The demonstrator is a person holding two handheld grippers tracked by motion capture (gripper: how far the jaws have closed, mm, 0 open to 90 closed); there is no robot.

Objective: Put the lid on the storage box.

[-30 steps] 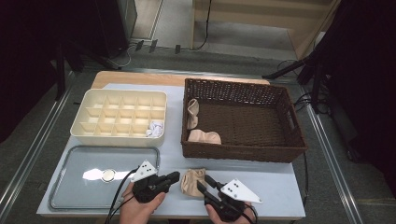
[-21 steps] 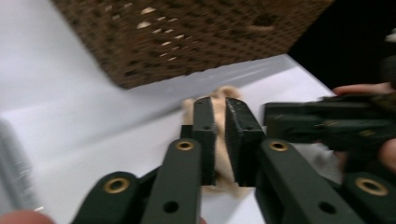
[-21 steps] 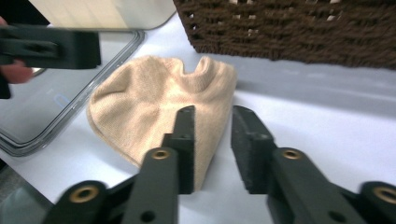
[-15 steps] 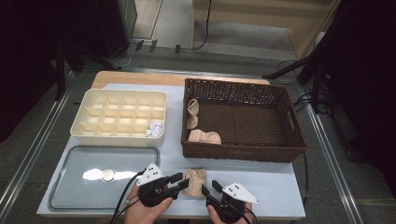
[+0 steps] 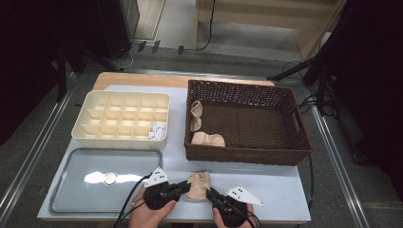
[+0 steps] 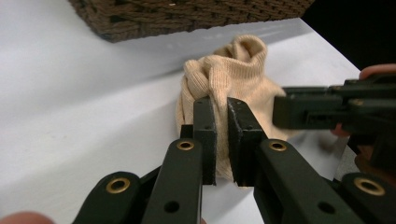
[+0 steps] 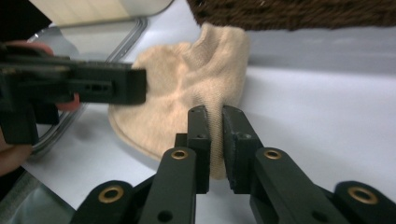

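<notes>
Both pairs of jaws pinch the beige sock (image 5: 198,184), which lies on the white table (image 5: 275,185) just before the wicker basket (image 5: 247,156). Left gripper (image 6: 222,135) grips a fold; right gripper (image 7: 215,140) grips its edge. Soft, light knit, it looks likely to sag, so bunched folds seem the best hold. Two more socks (image 5: 206,138) lie in the basket; the divided tray (image 5: 95,102) holds one white bundle (image 5: 158,130).

We see a white bench (image 5: 280,183) with a strip of light wood (image 5: 142,80) at its far edge, standing on a grey floor (image 5: 43,142) with metal rails (image 5: 332,156) along both sides. Behind it the room is mostly dark, with black stand legs (image 5: 294,71) and cables (image 5: 209,28) on the floor. A pale wooden piece of furniture (image 5: 285,14) stands at the back right.
</notes>
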